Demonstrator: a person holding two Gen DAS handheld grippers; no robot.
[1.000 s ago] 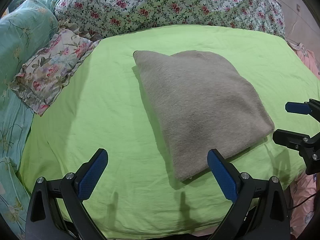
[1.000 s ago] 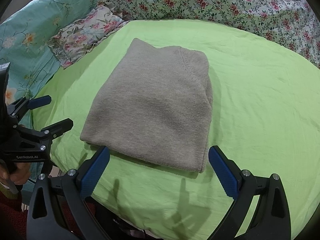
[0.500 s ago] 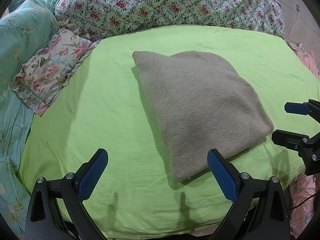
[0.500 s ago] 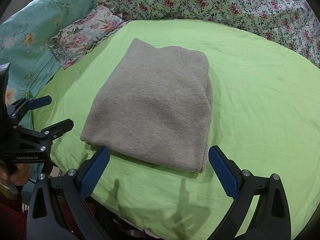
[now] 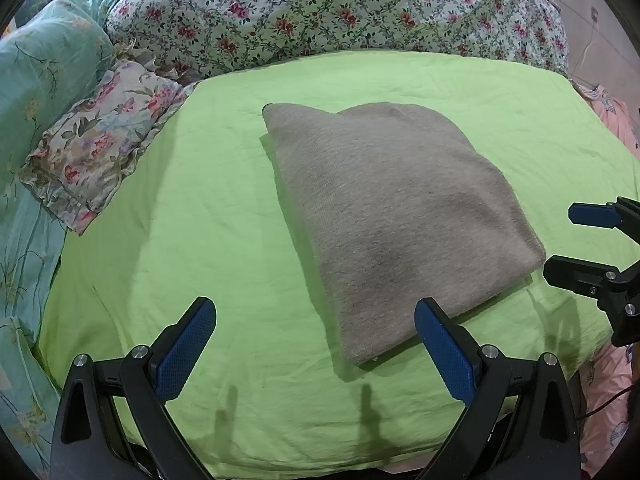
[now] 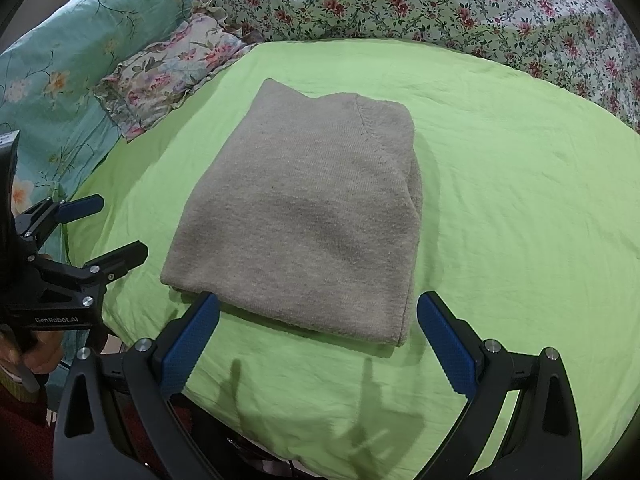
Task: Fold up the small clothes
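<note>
We note a grey knit sweater (image 5: 392, 208), fine ribbed texture, folded into a thick rough rectangle with soft rounded edges, lying flat near the middle of a lime-green sheet (image 5: 200, 240) on the bed. The sheet is smooth cotton-like cloth with light creases. A frilled floral pillow (image 5: 96, 140) lies at the sheet's left edge; a floral quilt (image 5: 340, 8) is bunched behind.

Left tongs (image 5: 316, 344) hover above the near sheet, blue pads spread wide, released, holding nothing. Right tongs (image 6: 318, 338) likewise released, poised just short of the sweater's near edge, not touching it.
</note>
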